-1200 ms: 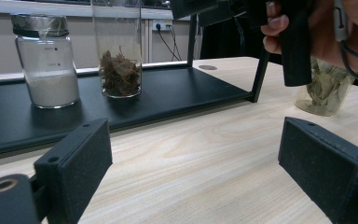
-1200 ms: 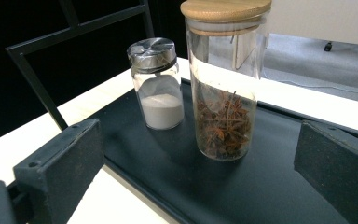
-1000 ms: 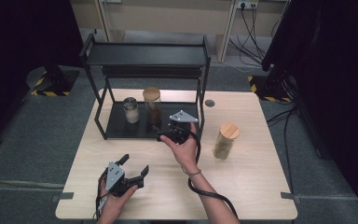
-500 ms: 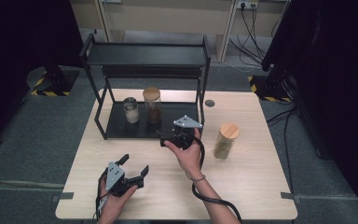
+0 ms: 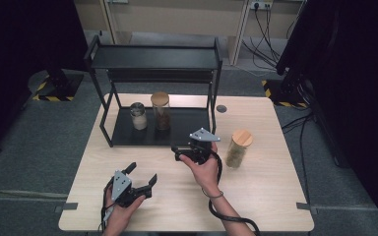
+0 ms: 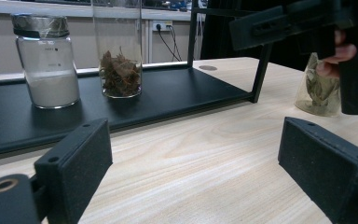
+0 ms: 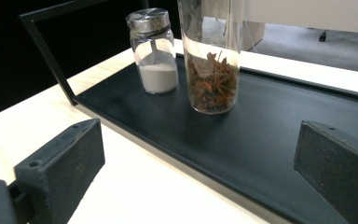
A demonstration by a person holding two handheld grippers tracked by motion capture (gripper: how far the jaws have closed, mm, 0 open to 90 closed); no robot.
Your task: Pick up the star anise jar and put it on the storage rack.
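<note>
A black two-tier rack stands at the back of the wooden table. On its lower shelf are a small metal-lidded jar of white powder and a tall cork-lidded jar of brown dried pieces. A third, wooden-lidded jar of dried leaves sits on the table right of the rack. My right gripper is open and empty, just in front of the shelf's edge, pointing at the two jars. My left gripper is open and empty near the table's front.
A round grommet sits in the table behind the rack's right post. The rack's right front post stands between my left gripper and the third jar. A cable trails from the right gripper.
My right gripper has drawn back from the rack's lower shelf toward the near side and slightly right. The left gripper has not moved.
</note>
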